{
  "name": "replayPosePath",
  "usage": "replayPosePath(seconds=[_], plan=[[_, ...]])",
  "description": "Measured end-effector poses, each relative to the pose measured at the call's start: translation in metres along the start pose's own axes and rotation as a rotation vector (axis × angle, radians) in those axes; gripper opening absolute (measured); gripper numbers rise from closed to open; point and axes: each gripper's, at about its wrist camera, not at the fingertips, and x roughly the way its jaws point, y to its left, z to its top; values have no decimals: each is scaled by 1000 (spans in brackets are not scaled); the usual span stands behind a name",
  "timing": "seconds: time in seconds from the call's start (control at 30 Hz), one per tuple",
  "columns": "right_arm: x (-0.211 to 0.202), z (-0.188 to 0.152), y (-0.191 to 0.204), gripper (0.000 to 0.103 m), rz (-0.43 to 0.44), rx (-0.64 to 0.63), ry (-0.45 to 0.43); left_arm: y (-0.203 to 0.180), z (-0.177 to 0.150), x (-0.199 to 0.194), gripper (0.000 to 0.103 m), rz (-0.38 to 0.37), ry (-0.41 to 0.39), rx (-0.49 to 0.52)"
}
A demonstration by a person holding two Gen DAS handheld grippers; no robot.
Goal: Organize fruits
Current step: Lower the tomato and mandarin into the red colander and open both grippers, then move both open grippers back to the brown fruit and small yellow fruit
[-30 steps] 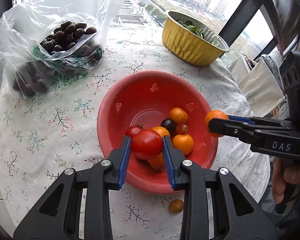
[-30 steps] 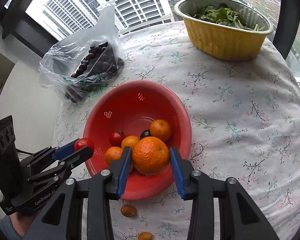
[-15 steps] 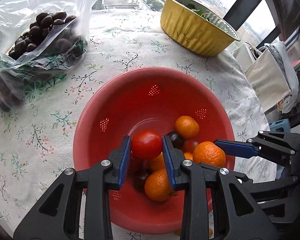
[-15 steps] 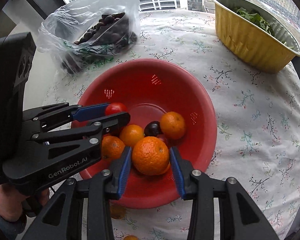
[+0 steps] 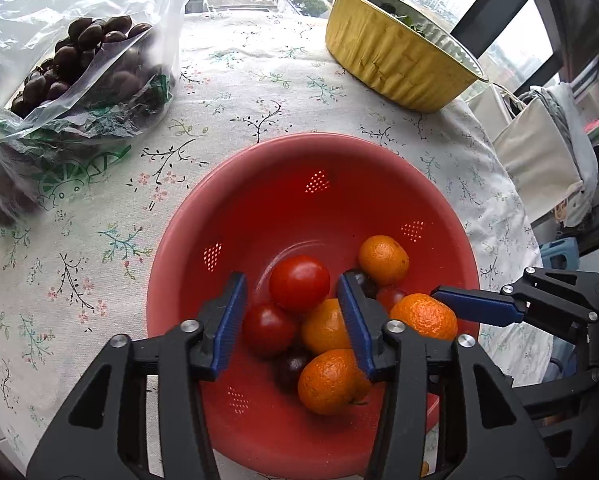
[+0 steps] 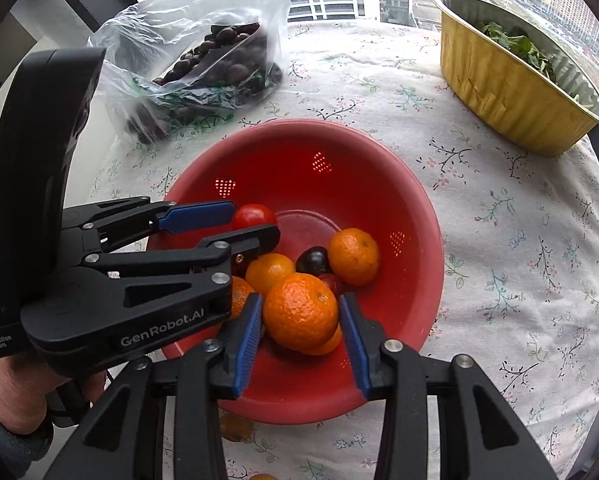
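A red colander (image 5: 259, 184) (image 6: 379, 176) holds several oranges, tomatoes and dark plums. My left gripper (image 5: 289, 312) (image 6: 255, 222) is open above the colander; a red tomato (image 5: 299, 283) (image 6: 253, 216) sits between its spread jaws without touching either pad. My right gripper (image 6: 301, 326) (image 5: 439, 312) has also opened, and its orange (image 6: 300, 311) (image 5: 423, 316) rests loose between the pads on the fruit pile.
A clear bag of dark chestnuts (image 5: 79, 60) (image 6: 215, 60) lies at the back left. A gold foil tray of greens (image 5: 399, 52) (image 6: 511, 76) stands at the back right. Small oranges (image 6: 235, 426) lie on the cloth in front of the colander.
Both grippers moved lower and farther over the colander. The left jaws opened off the tomato and the right jaws opened off the orange.
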Motion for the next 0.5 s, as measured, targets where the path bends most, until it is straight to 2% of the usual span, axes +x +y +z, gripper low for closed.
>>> replayPosePath(seconds=[0.07, 0.23, 0.3, 0.4, 0.43, 0.5], plan=[[0, -1, -1, 43, -1, 8, 4, -1, -1, -6, 67, -13, -7, 2], [-5, -7, -5, 43, 0, 22, 6, -1, -5, -17, 67, -17, -24, -16], [-9, -10, -6, 44, 4, 31, 0, -1, -9, -27, 75, -10, -34, -21], [-19, -17, -9, 48, 10, 55, -21, 1, -17, -45, 79, -8, -59, -36], [-23, -20, -10, 50, 15, 68, -31, 2, -21, -51, 81, -6, -67, -43], [-33, -28, -12, 53, 24, 91, -54, 3, -31, -63, 95, -7, -86, -58]])
